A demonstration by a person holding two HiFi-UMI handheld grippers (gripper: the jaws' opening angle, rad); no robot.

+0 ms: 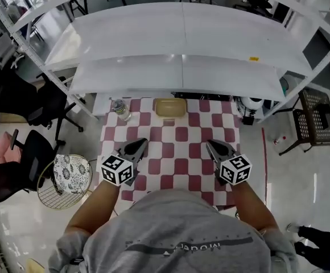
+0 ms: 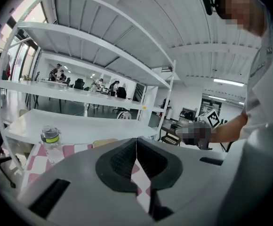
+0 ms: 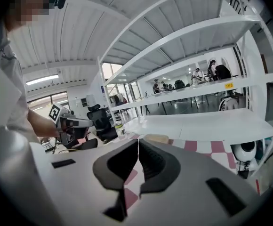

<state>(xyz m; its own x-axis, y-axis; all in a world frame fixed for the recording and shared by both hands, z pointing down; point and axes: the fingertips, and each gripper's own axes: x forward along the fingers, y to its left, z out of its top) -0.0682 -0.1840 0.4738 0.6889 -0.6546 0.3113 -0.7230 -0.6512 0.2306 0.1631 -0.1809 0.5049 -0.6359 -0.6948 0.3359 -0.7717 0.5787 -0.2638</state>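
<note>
at the far left corner of the checked table [image 1: 182, 134] stands a clear bottle [image 1: 120, 110], well apart from my left gripper [image 1: 139, 145], which hovers over the near half with its jaws pressed together on nothing, i judge because nothing is within reach. a shallow tan tray [image 1: 170, 107] lies midway along the far edge. my right gripper [image 1: 211, 145] mirrors the left, jaws together, empty. the low white shelf [image 1: 182, 73] overhangs bottle and tray, crowding any approach from above.

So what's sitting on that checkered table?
A clear bottle and a tan tray near the table's far edge; the shelf covers whatever lies farther back.
</note>
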